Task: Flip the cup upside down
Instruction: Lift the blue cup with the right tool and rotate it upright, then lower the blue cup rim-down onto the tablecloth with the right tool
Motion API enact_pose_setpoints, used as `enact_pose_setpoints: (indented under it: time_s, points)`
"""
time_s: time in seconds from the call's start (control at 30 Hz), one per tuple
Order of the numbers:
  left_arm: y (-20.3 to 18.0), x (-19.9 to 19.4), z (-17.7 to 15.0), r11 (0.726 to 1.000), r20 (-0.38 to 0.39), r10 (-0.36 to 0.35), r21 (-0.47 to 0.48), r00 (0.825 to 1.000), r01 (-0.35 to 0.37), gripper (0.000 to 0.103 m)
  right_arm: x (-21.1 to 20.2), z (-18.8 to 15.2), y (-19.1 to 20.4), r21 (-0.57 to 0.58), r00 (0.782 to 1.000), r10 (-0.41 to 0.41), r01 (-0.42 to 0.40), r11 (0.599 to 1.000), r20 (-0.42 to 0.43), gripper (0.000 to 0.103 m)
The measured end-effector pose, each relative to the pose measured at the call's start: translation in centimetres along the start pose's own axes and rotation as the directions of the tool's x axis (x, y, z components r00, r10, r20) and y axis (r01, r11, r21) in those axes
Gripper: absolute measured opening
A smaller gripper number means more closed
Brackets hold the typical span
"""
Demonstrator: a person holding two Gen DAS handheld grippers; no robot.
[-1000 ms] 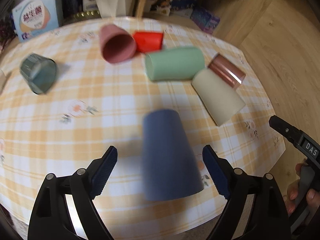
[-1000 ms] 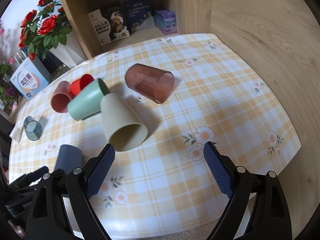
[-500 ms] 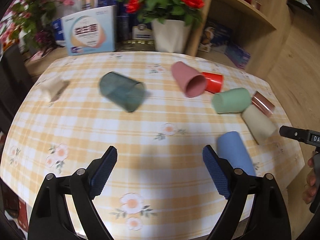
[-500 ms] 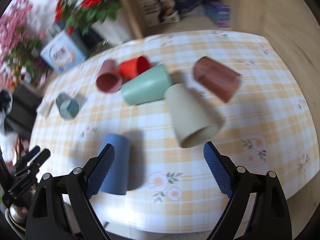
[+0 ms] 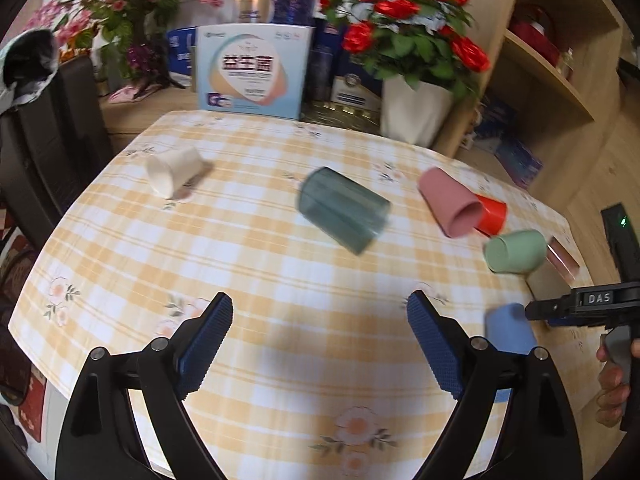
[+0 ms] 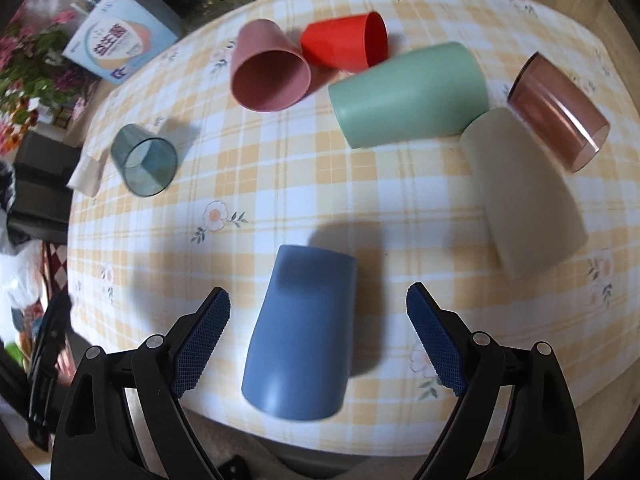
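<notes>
A blue cup [image 6: 302, 332] stands upside down near the table's front edge, between the open fingers of my right gripper [image 6: 318, 338], which does not touch it. In the left wrist view the blue cup [image 5: 510, 330] is at the right, partly hidden behind my finger. My left gripper [image 5: 320, 344] is open and empty over bare tablecloth. Other cups lie on their sides: dark teal glass [image 5: 344, 216], pink [image 6: 270, 68], red [image 6: 348, 42], green [image 6: 408, 94], beige [image 6: 520, 192], brown tumbler [image 6: 560, 112], white [image 5: 174, 170].
The round table [image 5: 248, 264] has a yellow checked cloth. At its far edge stand a white vase of red roses [image 5: 414, 110] and a light blue box [image 5: 252, 72]. A dark chair [image 5: 48, 128] is at the left, wooden shelves [image 5: 560, 76] at the right.
My left gripper swung left, away from the blue cup, and now faces the table's middle. My right gripper moved left and down until the blue cup stands between its fingers.
</notes>
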State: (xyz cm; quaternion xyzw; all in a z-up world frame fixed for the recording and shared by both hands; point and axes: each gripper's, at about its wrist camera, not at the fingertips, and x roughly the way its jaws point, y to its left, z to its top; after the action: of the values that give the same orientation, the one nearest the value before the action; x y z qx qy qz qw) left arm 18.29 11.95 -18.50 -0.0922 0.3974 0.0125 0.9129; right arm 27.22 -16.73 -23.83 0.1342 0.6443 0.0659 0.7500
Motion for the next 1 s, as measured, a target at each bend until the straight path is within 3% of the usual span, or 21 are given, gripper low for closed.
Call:
enact_pose_setpoints:
  time_s: [0.2, 0.27, 0.43, 0.57, 0.8, 1.0]
  points:
    - [2.0, 0.4, -0.3, 0.999, -0.005, -0.007, -0.043, 1.0, 0.006, 0.087, 2.2, 1.1, -0.3, 0.047, 0.999, -0.013, 0.015, 0.999, -0.036, 0.086]
    - [2.2, 0.5, -0.5, 0.999, -0.013, -0.012, -0.051, 1.0, 0.011, 0.087, 2.8, 1.2, -0.2, 0.062, 0.999, -0.008, 0.011, 0.998, -0.054, 0.075]
    - [2.0, 0.9, -0.9, 0.998, -0.028, -0.021, -0.057, 0.999, 0.019, 0.087, 3.8, 1.3, 0.2, 0.06, 0.997, 0.013, -0.008, 0.998, -0.074, 0.071]
    - [1.7, 1.1, -1.0, 0.998, -0.037, -0.028, -0.054, 0.999, 0.026, 0.087, 4.4, 1.2, -0.1, 0.105, 0.994, 0.065, -0.056, 0.993, -0.091, 0.056]
    - [1.4, 1.1, -1.1, 0.998, -0.048, -0.028, -0.051, 0.998, 0.025, 0.087, 3.3, 0.1, -0.5, 0.099, 0.991, 0.126, -0.121, 0.988, -0.052, 0.055]
    - [0.6, 1.0, -1.5, 0.999, -0.063, -0.031, -0.042, 0.998, 0.028, 0.087, 1.1, -1.8, -1.4, 0.044, 0.987, 0.159, -0.16, 0.986, 0.03, 0.055]
